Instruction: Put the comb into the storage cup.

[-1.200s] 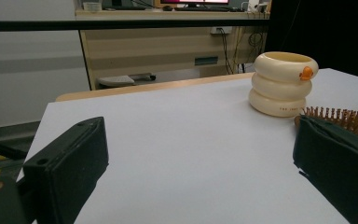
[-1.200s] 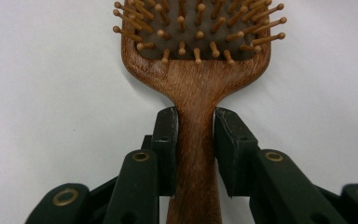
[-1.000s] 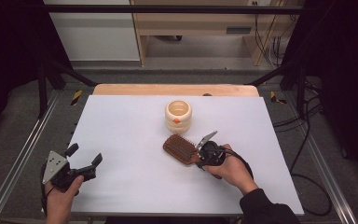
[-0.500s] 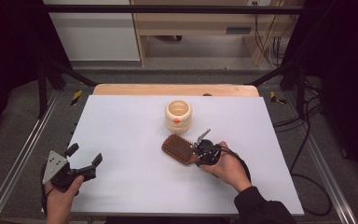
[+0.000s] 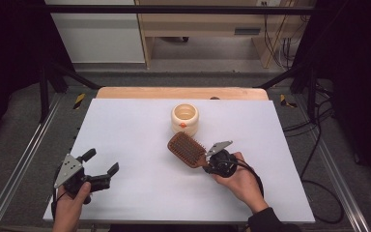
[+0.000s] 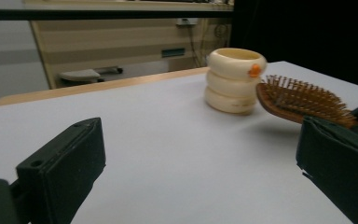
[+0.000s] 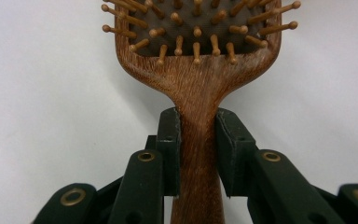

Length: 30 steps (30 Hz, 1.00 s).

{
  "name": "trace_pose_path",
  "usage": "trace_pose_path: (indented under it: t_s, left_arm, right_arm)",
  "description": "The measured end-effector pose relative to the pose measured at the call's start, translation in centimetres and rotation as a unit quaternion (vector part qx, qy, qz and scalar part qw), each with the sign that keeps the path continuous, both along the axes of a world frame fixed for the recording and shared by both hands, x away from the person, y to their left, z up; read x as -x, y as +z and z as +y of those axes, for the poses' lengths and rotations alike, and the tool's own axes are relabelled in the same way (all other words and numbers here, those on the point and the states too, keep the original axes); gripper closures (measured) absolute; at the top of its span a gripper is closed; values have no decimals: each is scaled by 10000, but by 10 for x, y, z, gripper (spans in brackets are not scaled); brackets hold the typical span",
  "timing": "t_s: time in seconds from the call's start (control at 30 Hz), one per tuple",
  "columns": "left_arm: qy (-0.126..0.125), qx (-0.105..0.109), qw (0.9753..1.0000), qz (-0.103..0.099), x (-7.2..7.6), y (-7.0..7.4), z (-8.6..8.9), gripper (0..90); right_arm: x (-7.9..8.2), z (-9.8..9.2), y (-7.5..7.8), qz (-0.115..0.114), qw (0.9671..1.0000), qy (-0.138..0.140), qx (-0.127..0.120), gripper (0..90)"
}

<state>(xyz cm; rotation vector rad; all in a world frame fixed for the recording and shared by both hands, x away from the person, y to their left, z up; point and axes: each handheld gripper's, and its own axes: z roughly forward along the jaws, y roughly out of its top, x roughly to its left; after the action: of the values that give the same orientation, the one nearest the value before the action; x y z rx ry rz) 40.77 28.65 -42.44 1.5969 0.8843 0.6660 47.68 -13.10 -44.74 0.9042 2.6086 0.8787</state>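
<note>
I've got the white table [image 5: 140,145] in front of me w/ three things that matter. Biggest is the table top itself: smooth, nothing on it to stop a dropped item sliding.

Next, the wooden paddle hairbrush [image 5: 186,149], bristles up. It sits right of centre, just in front of the cream ridged cup [image 5: 185,119], head pointing toward the cup and near it but apart. From the left gripper view the brush head looks raised off the table w/ a shadow under it, so I judge it's lifted or at least tilted up.

Right gripper [image 5: 207,160] is clamped on the brush handle: in the right gripper view both jaws press the narrow neck just below the head, one each side. Left gripper [image 5: 100,167] is near the front left corner, jaws spread wide, holding nothing, well apart from brush and cup.

Risks as I see them:
- Grip is on a tapered, smooth wood neck, so the brush could slide or pivot between the pads, esp. w/ the heavy head hanging out front.
- Head is close to the cup, which is light-looking w/ an orange duck-like knob on its rim. A forward swing could knock or tip it.
- If the brush drops bristles-down it may bounce and skid off.
</note>
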Motion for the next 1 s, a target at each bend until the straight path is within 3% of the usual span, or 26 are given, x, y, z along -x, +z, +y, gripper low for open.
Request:
trace_pose_path:
  t_s: [0.2,0.33,0.53,0.67,0.83,1.0]
  left_arm:
    - [-173,13,9998,20,-11,13,-26,20]
    - [-242,175,9995,72,-24,24,-45,24]
    - [-404,378,9984,75,-36,40,-75,27]
    - [-527,377,9979,55,-43,46,-93,27]
    - [-728,442,9962,179,-52,47,-112,29]
    - [-905,694,9926,411,-65,43,-128,36]
  right_arm:
    - [6,-1,3,-291,9990,77,-343,724]
    - [6,-4,5,-488,9973,-7,-543,724]
    - [8,-11,9,-806,9920,-199,-950,724]
    - [10,-10,11,-1026,9881,-213,-1130,724]
    - [14,-5,15,-1279,9824,-171,-1351,724]
    - [14,-2,16,-1447,9782,-184,-1479,724]
